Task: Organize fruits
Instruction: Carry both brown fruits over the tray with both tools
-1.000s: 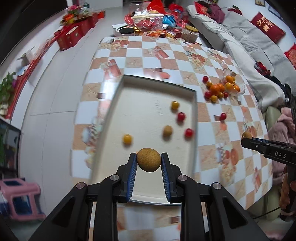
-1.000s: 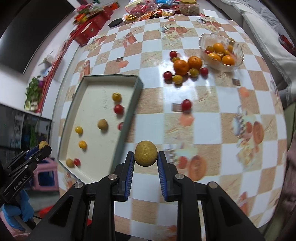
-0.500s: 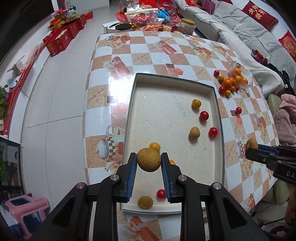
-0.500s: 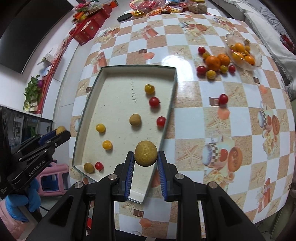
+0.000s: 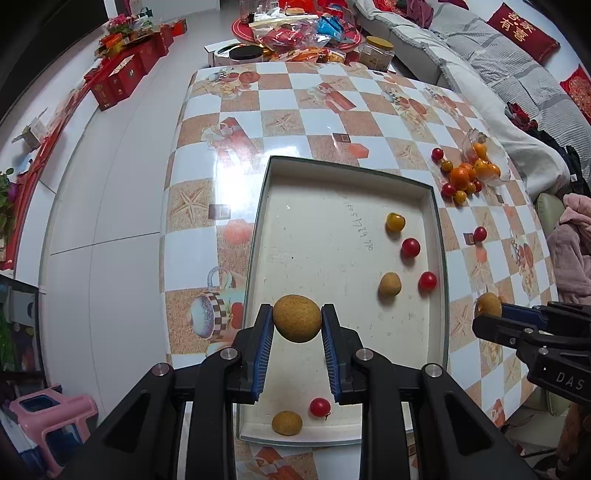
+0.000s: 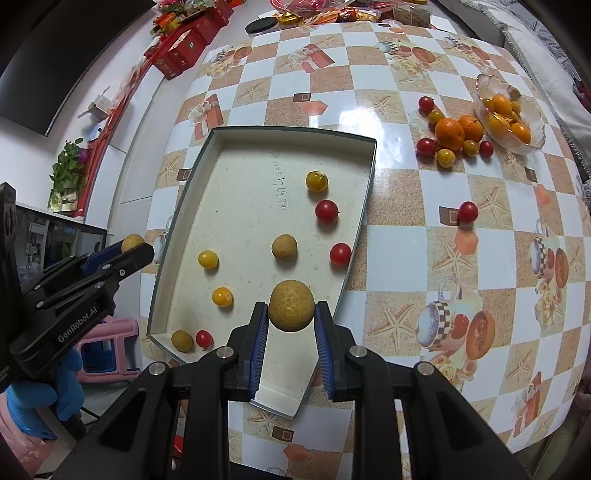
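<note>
My left gripper [image 5: 297,319] is shut on a round tan-brown fruit [image 5: 297,317], held above the near left part of the shallow tray [image 5: 258,229]. My right gripper [image 6: 291,310] is shut on a similar tan-brown fruit [image 6: 291,304] above the tray's [image 6: 365,206] near right part. Several small red, yellow and tan fruits lie in the tray, among them a tan one [image 6: 284,246] and a red one [image 6: 326,210]. Each gripper shows in the other's view: the right one [image 5: 487,304], the left one [image 6: 133,243].
A glass bowl [image 6: 532,144] of orange fruits stands at the far right of the checkered table [image 6: 443,258], with oranges [image 6: 448,133] and small tomatoes beside it. One red tomato [image 6: 467,212] lies alone. Snacks and jars [image 5: 295,33] crowd the far end. A pink stool [image 5: 48,417] stands on the floor.
Both grippers have drawn back toward the tray's near end, each still holding its fruit. The right gripper has moved left over the tray's near right part.
</note>
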`<state>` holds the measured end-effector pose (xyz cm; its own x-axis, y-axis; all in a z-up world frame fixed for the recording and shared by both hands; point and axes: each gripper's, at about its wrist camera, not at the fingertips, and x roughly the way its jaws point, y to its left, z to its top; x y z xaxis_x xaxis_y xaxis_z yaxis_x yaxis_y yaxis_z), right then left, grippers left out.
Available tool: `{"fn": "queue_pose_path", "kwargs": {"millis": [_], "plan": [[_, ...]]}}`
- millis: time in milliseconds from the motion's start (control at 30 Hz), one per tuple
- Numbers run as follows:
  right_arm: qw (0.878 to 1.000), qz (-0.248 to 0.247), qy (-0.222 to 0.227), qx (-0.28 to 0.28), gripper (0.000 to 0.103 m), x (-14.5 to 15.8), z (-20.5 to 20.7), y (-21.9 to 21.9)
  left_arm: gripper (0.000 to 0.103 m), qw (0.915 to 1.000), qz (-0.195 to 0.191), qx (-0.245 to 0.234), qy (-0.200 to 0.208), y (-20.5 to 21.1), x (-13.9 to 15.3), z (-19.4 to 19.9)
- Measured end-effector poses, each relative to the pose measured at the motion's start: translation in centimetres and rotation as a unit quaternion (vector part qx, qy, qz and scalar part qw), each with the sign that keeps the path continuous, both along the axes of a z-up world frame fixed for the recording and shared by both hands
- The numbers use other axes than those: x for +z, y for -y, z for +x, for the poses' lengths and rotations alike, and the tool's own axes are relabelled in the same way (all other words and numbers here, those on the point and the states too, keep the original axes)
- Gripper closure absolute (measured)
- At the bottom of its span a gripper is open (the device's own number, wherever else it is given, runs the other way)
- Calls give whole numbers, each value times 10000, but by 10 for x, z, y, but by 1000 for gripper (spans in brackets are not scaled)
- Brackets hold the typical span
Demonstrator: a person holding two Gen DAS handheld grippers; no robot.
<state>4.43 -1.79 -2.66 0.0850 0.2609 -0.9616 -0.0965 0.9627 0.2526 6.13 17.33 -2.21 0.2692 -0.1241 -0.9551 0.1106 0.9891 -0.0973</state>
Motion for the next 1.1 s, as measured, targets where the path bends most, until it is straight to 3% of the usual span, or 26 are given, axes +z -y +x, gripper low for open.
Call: {"fn": "queue_pose_path", "kwargs": {"millis": [200,367,1100], "plan": [[10000,38,-19,47,75,-2,5,-1,76,9998,174,22,91,-12,10,10],[9999,46,-78,99,75,-10,10,-5,76,9996,243,158,15,-17,-1,23],[9988,22,-443,188,75,-57,15,-12,76,9981,452,-301,-298,47,-59,62]]}}
